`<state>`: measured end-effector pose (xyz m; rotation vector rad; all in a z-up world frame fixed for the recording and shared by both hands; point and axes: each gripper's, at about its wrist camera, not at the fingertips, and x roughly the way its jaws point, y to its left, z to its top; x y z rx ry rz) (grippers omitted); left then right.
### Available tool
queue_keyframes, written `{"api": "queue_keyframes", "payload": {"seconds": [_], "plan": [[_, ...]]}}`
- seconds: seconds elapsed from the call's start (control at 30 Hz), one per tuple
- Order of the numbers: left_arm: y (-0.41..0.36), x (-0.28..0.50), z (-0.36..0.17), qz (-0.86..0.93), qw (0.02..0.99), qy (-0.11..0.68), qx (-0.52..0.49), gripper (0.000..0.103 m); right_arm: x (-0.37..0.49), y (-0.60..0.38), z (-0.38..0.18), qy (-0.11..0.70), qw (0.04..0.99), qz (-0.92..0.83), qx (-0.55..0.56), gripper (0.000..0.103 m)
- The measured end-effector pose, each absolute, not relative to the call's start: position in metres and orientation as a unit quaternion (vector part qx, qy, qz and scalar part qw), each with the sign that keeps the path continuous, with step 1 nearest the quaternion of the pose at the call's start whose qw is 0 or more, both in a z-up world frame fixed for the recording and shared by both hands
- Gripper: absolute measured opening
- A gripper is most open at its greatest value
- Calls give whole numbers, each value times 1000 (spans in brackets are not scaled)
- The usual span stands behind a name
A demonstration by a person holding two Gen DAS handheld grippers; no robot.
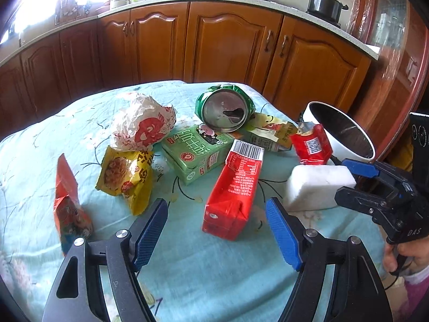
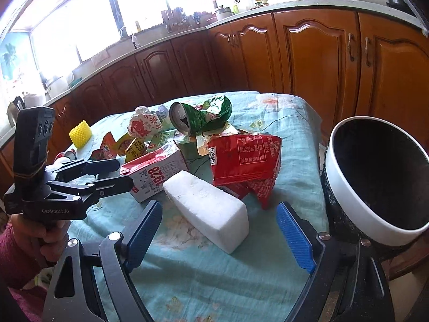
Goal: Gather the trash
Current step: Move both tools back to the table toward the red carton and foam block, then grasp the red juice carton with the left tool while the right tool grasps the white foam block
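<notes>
Trash lies on a table with a light blue cloth (image 1: 187, 268). A red carton (image 1: 233, 190) lies just ahead of my open, empty left gripper (image 1: 217, 214). A white foam block (image 2: 209, 209) lies just ahead of my open, empty right gripper (image 2: 219, 222); it also shows in the left wrist view (image 1: 316, 187). Behind are a green carton (image 1: 193, 153), a crushed green can (image 1: 225, 110), a crumpled white wrapper (image 1: 142, 126), a yellow snack bag (image 1: 126, 177), an orange snack bag (image 1: 67, 201) and a red packet (image 2: 241, 158). A white-rimmed bin (image 2: 375, 187) stands at the table's right edge.
Wooden kitchen cabinets (image 1: 228, 43) and a countertop stand behind the table. A yellow ridged object (image 2: 80, 132) sits at the far left of the table. The right gripper (image 1: 356, 179) shows in the left wrist view, the left gripper (image 2: 118, 171) in the right.
</notes>
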<state>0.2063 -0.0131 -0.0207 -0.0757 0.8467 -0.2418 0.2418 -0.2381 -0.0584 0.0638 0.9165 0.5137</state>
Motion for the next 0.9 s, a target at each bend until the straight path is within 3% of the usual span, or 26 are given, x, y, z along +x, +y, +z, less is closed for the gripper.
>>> {"api": "queue_keyframes", "payload": {"seconds": [0.07,0.13,0.17,0.23,0.3,0.33,0.9], "plan": [[-13,213,-25,-123,900,416,-42,73,244,-235,-62,442,862,248,24,87],[-12,218,-27,-129,898,418,-46,69,245,-233,-65,447,858,251,22,75],[-13,220,-28,-133,897,420,-46,63,245,-232,-67,451,856,253,22,70],[-15,223,-31,-143,893,424,-46,51,244,-230,-69,456,853,254,21,49],[-19,223,-34,-152,890,428,-41,32,238,-228,-69,453,856,249,14,46],[-21,222,-35,-154,889,429,-39,30,236,-227,-68,452,857,247,13,42],[-56,171,-8,-219,896,385,-41,30,176,-298,-39,416,895,123,102,38]]}}
